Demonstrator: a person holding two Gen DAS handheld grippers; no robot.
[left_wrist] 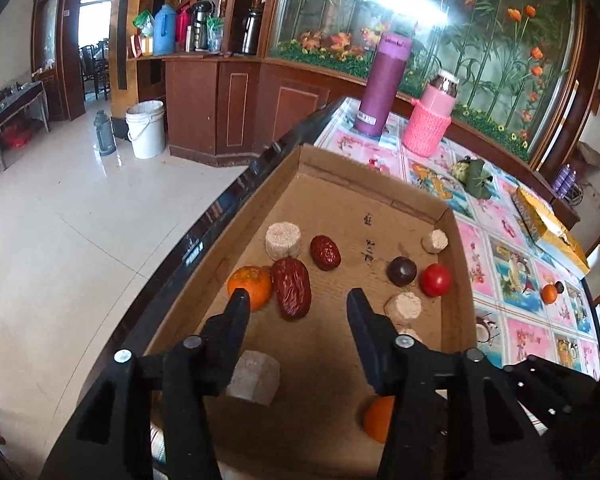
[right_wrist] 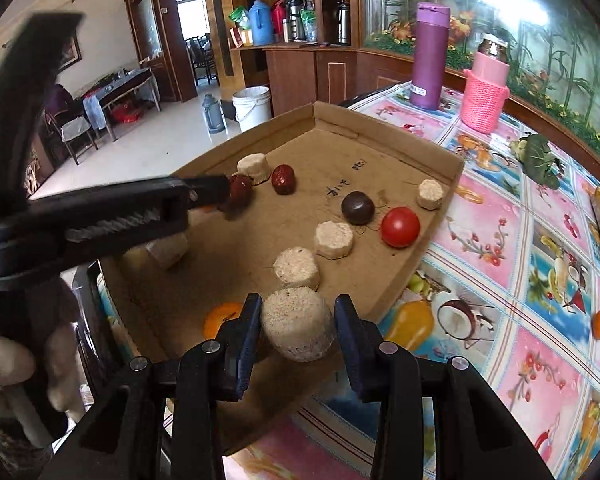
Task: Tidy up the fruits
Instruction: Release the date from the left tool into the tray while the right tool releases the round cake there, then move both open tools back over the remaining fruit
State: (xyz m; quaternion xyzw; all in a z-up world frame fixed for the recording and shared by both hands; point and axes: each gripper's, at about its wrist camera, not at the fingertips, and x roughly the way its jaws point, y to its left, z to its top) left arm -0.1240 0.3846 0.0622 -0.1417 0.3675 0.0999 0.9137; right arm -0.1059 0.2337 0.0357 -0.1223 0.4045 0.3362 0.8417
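Observation:
A shallow cardboard tray [left_wrist: 380,176] [right_wrist: 400,140] holds a red tomato [left_wrist: 436,279] [right_wrist: 400,227], a dark round fruit [left_wrist: 401,271], two red dates, oranges and several beige round cakes. My left gripper [left_wrist: 298,296] stands open low over the tray. The larger date [left_wrist: 291,294] lies on the cardboard between its fingertips, untouched, and an orange [left_wrist: 250,286] sits just behind the left fingertip. My right gripper [right_wrist: 298,302] is shut on a beige round cake [right_wrist: 298,324], held above the tray's near edge. Another orange [right_wrist: 222,318] lies beneath it to the left.
The tray sits at the table's left edge, with tiled floor below. On the flowered tablecloth stand a purple flask [left_wrist: 384,84] and a pink knitted bottle [left_wrist: 430,120]. A green leafy bundle [left_wrist: 474,176], a yellow box [left_wrist: 548,228] and a small orange [left_wrist: 550,293] lie to the right.

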